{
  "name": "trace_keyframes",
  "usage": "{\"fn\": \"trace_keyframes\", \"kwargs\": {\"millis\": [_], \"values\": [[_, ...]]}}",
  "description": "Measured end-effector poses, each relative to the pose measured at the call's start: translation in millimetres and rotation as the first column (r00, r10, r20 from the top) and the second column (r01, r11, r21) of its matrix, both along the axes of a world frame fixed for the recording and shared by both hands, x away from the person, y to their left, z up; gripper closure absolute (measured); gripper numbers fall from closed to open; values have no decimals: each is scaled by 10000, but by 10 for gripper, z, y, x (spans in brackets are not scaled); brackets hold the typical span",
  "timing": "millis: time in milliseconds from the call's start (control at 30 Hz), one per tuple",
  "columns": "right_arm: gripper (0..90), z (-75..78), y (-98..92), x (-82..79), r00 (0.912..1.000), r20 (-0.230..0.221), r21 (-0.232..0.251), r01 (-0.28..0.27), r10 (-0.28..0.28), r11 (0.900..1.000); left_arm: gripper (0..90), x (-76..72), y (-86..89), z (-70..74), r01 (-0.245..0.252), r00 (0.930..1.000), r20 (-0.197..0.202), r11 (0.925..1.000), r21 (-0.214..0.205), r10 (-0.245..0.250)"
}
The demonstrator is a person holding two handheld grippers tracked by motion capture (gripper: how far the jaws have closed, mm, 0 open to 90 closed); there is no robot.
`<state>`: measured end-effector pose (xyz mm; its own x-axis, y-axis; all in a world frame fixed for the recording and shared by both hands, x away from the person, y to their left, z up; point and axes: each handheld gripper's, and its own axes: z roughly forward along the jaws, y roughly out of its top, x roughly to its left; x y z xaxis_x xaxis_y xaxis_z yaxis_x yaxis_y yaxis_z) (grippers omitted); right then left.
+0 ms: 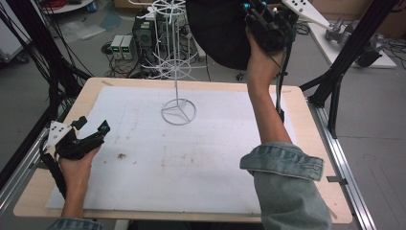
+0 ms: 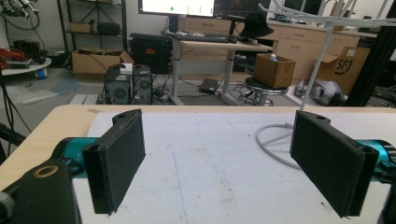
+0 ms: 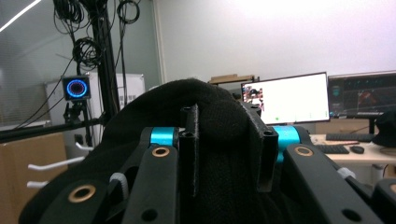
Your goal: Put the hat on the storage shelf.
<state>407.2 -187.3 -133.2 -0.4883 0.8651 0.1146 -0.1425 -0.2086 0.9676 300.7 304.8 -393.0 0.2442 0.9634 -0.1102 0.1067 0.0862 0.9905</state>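
Right gripper (image 1: 265,21) raised high beyond table's far edge, jaws pinched on black knit hat (image 1: 218,33) beside white wire rack (image 1: 176,57). Hat apparently not yet hung. Left gripper (image 1: 91,134) idle, jaws wide, empty, near table (image 1: 28,191) left edge.

Looking along my left jaws, I can read one marking: the letters "SF" inside a round logo on the side of a cardboard box (image 2: 343,67), standing on the floor behind the white wire rack (image 2: 322,32). The monitor screens are too blurred to read.
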Motion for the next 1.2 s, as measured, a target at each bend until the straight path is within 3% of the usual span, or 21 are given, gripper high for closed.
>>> {"fn": "trace_keyframes", "kwargs": {"millis": [267,500,567,967,1200], "values": [[698,-190,-27,73,9967,-762,-265,-292,271,9992,181,3,-16,-1,44,10000,5,10000,23,-44],[695,-323,-21,98,9936,-1045,-474,-484,433,9977,181,1,-17,1,44,10000,1,10000,50,-44],[693,-392,-18,117,9913,-1252,-825,-510,405,9953,181,0,-16,1,42,10000,-11,10000,63,-42],[687,-614,-6,152,9865,-1537,-851,-703,567,9939,181,5,-21,-6,46,10000,-24,9999,106,-46],[664,-634,26,158,9845,-1651,-927,-746,585,9929,181,4,-14,-8,47,10000,-53,9999,89,-47]]}}
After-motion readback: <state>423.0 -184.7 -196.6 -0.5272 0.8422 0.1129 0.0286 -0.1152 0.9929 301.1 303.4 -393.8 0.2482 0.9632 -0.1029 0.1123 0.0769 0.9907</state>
